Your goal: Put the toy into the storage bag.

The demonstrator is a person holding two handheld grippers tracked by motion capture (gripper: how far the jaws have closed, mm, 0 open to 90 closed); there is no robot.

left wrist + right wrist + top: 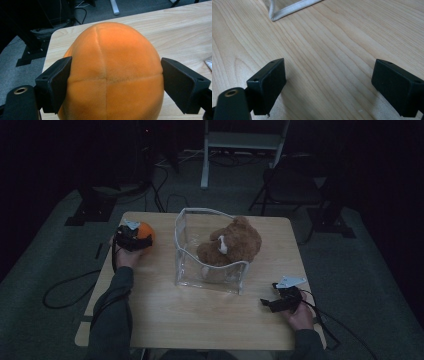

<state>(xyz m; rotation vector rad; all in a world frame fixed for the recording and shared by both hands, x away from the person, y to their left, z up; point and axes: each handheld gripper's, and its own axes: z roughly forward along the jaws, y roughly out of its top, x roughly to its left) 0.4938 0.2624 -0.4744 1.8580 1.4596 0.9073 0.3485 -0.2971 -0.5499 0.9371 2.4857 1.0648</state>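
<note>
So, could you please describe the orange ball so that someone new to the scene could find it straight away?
Start at the wooden table and go to its far left corner, left of the clear bag holding the brown teddy bear. The orange ball sits there between the jaws of the left gripper. It is the one bright orange, round, seamed plush thing there.

The orange ball (110,75) looks soft, with a short matt plush nap and stitched seams. The table (332,50) is pale, smooth wood-grain. The bag (210,270) is clear glossy plastic edged in white trim. The teddy bear (235,245) is shaggy brown fur.
</note>
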